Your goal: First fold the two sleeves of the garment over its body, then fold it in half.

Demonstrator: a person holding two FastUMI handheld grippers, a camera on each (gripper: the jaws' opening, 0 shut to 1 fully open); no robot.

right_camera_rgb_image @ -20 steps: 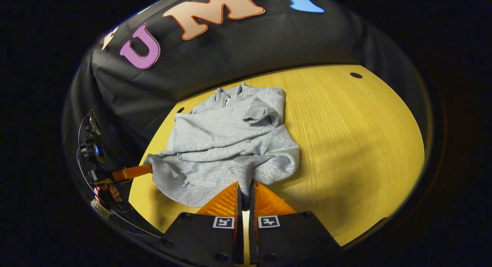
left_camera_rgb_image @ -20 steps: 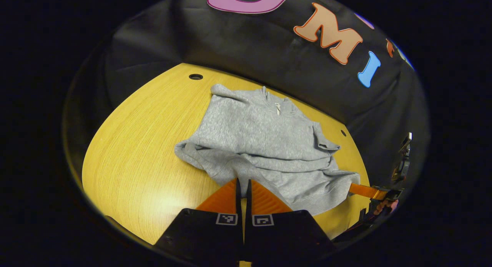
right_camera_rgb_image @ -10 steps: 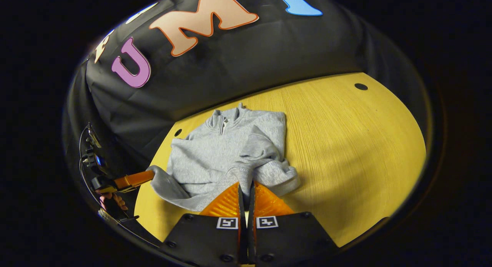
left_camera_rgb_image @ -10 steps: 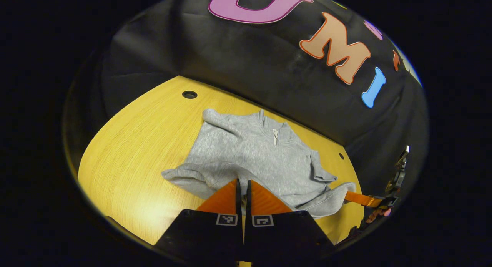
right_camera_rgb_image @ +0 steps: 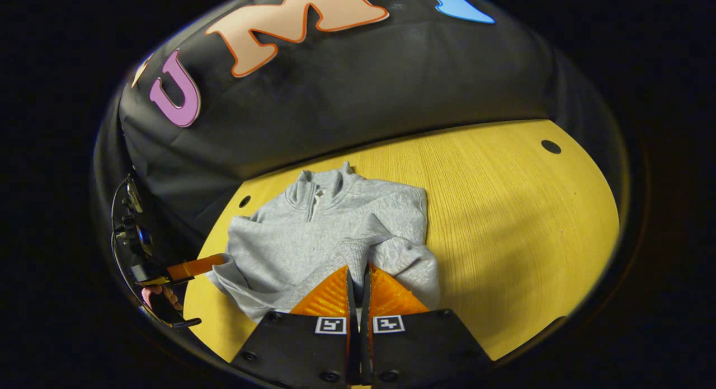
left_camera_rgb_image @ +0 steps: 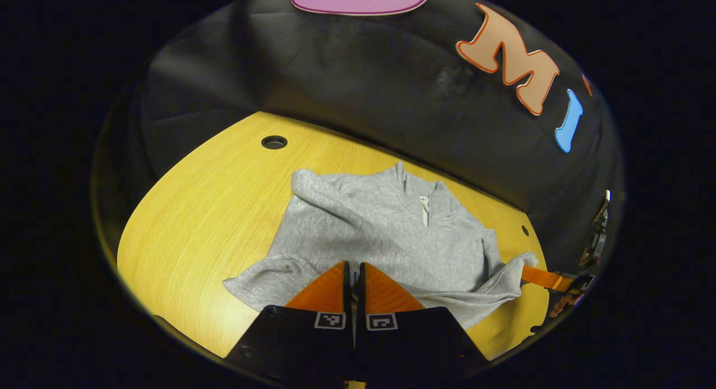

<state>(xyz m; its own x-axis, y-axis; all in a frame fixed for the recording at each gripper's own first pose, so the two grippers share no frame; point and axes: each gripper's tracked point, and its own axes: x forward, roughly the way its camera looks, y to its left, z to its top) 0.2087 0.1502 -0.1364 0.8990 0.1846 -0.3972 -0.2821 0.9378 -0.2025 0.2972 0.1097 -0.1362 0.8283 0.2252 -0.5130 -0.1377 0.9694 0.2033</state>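
Left gripper [left_camera_rgb_image: 353, 264] and right gripper [right_camera_rgb_image: 358, 268] both have jaws pinched together, each clamping grey fabric.

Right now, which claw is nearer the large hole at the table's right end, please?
Right. The right claw holds the hem, hole off to its right; the left claw is farther left.

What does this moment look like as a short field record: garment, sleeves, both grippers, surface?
garment: grey zip-neck sweatshirt, collar toward the booth wall, near hem lifted
sleeves: both folded in over the body
left gripper: shut on the hem, at one near corner
right gripper: shut on the hem, at the other near corner
surface: yellow wooden table, with round holes near its far edge
stage: half-fold not yet done
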